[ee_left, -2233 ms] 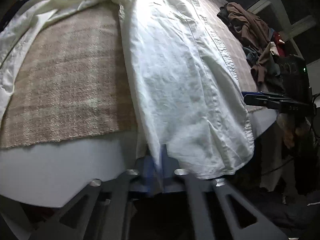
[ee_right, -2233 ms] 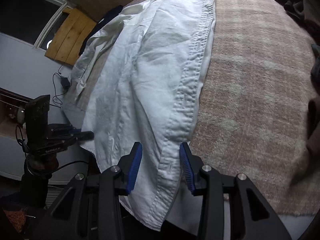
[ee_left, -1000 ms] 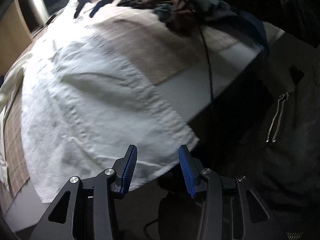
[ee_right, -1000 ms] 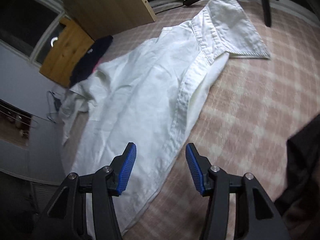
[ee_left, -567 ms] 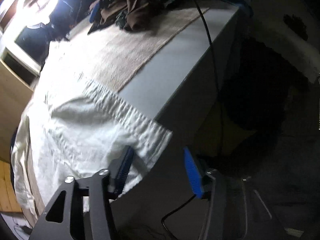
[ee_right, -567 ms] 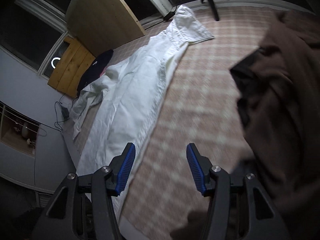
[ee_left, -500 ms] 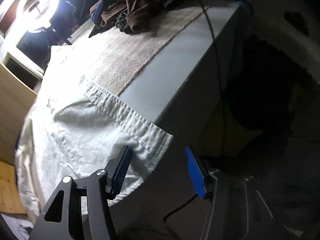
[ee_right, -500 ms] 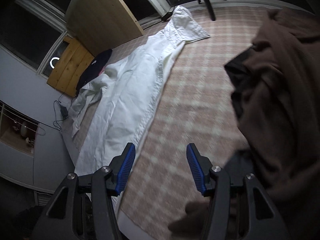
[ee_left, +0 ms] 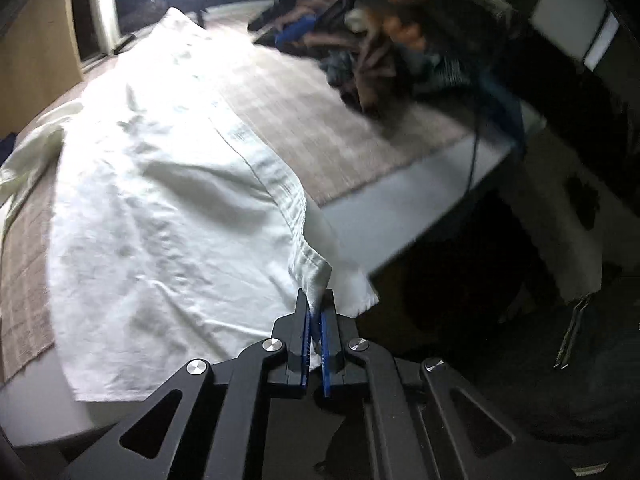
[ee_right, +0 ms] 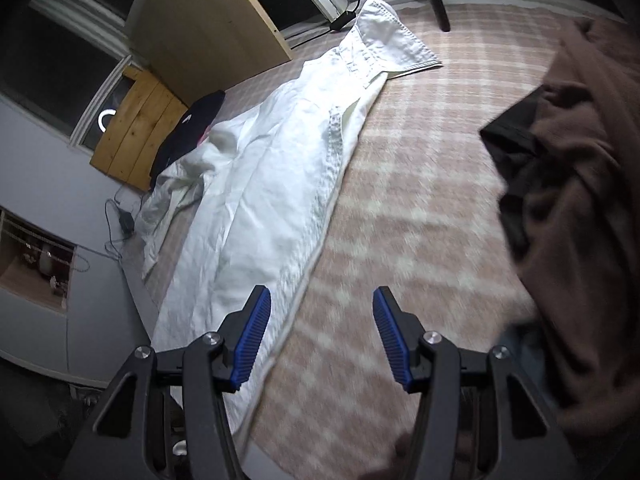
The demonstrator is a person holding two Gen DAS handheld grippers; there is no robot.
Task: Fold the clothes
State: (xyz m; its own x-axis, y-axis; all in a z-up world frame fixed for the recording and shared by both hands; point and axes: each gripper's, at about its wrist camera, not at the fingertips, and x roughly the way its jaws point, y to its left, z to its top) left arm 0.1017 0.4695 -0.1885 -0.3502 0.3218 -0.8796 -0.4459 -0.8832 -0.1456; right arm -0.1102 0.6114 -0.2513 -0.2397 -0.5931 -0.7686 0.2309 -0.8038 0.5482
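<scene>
A white button-up shirt lies spread along a bed covered by a pink-beige plaid blanket. My left gripper is shut on the shirt's bottom front corner at the button placket, and the cloth rises in a small peak between the blue pads. In the right wrist view the same shirt stretches from the near edge to its collar at the far end. My right gripper hangs open above the blanket, just right of the shirt's placket edge, with nothing between its fingers.
A heap of brown and dark clothes lies on the right of the bed, seen also as the clothes pile. A dark garment sits at the far left beside a wooden board. The bed's grey edge drops to a dark floor.
My left gripper has shut on the shirt's bottom corner, which lay loose between open jaws before, and lifted it a little. My right gripper has moved sideways, staying open.
</scene>
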